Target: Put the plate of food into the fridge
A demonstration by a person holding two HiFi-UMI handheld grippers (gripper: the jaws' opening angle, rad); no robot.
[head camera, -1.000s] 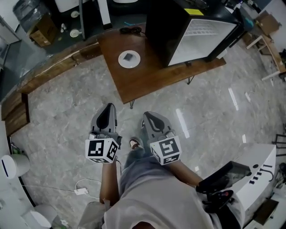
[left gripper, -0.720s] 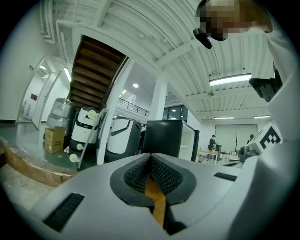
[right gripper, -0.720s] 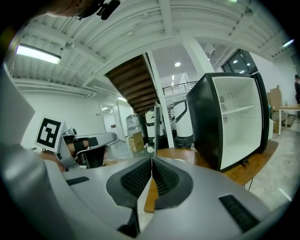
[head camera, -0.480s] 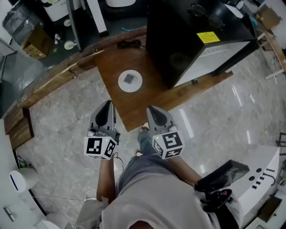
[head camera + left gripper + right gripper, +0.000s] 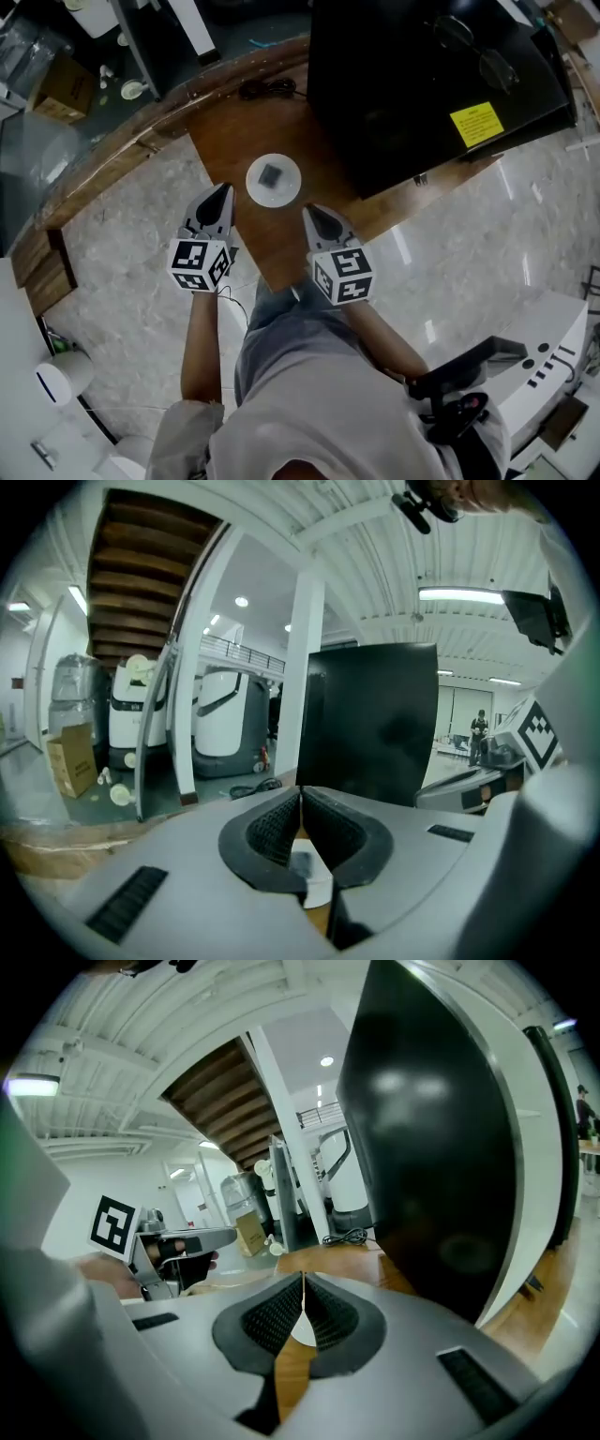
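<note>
A white plate (image 5: 273,178) with a small dark piece of food sits on the low wooden table (image 5: 234,131), left of the black fridge (image 5: 422,84). In the head view my left gripper (image 5: 225,190) is shut and empty, its tips just left of the plate over the table's edge. My right gripper (image 5: 307,211) is shut and empty too, its tips just below and right of the plate. Between the left gripper's (image 5: 300,794) closed fingers a slice of the plate (image 5: 314,878) shows. The right gripper (image 5: 303,1283) points along the table beside the fridge's dark side (image 5: 441,1176).
A black cable (image 5: 265,89) lies at the table's far edge. Wooden steps (image 5: 94,178) run along the left. A cardboard box (image 5: 58,86) and white machines stand behind. A white device with a black handle (image 5: 469,384) is at lower right. The floor is polished stone.
I have walked up to the table: the plate and fridge have come much closer, and both grippers now reach over the table's near edge beside the plate. Both stayed shut.
</note>
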